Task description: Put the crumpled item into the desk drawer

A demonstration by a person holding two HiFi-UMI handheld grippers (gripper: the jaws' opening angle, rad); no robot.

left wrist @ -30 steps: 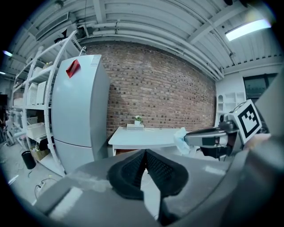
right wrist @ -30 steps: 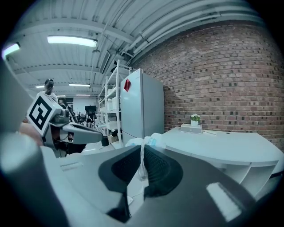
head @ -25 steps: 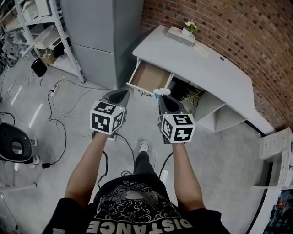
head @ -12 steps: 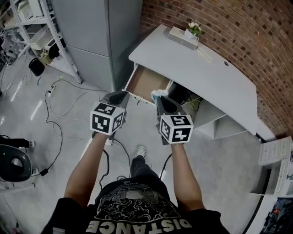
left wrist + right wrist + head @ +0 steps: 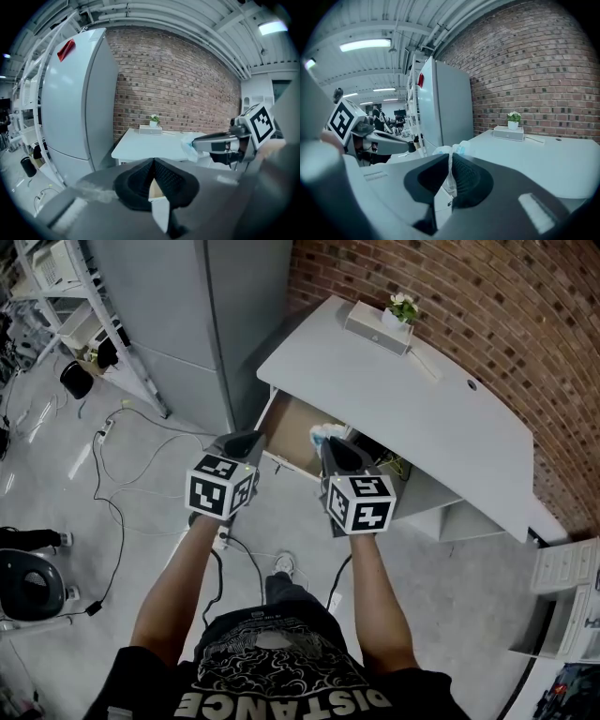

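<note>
A white and pale blue crumpled item [image 5: 325,434] [image 5: 453,151] sticks out of my right gripper [image 5: 330,442] [image 5: 451,165], which is shut on it. It hangs over the front edge of the open desk drawer [image 5: 292,424], whose brown inside shows below the white desk top [image 5: 412,399]. My left gripper [image 5: 246,442] [image 5: 152,174] is shut with nothing in it, just left of the drawer's front corner. From the left gripper view the right gripper and the crumpled item [image 5: 188,144] show at the right.
A grey tall cabinet [image 5: 178,315] stands left of the desk. A white box with a small plant [image 5: 380,322] sits on the desk's far end by the brick wall [image 5: 487,306]. Cables [image 5: 122,474] lie on the floor at left. Metal shelving [image 5: 56,287] stands far left.
Both grippers have come closer to the desk; the crumpled item has gone from in front of the drawer to over its front edge. Both stay shut.
</note>
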